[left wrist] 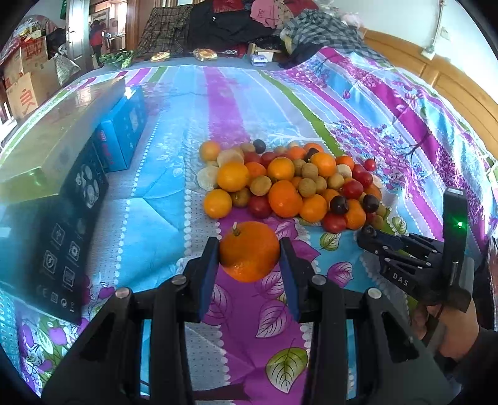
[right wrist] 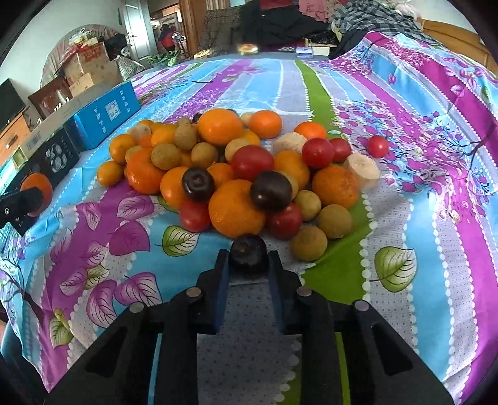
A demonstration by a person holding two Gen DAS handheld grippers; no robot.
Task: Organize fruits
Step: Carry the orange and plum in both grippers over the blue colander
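Observation:
A heap of mixed fruit (left wrist: 289, 183) lies on the flowered bedspread: oranges, red tomatoes, dark plums, brown longans and pale peeled pieces. My left gripper (left wrist: 249, 256) is shut on a stemmed orange (left wrist: 249, 249), held just in front of the heap and above the cloth. In the right wrist view the same heap (right wrist: 236, 162) fills the middle. My right gripper (right wrist: 249, 261) is shut on a dark plum (right wrist: 248, 253) at the heap's near edge. At the far left of that view shows the left gripper (right wrist: 21, 202) with its orange (right wrist: 39, 187).
A black box (left wrist: 62, 236), a blue box (left wrist: 124, 131) and a long pale box (left wrist: 62, 124) line the left side of the bed. Piled clothes (left wrist: 249, 25) sit at the far end, a wooden headboard (left wrist: 435, 71) on the right. Bare bedspread (right wrist: 420, 249) lies right of the heap.

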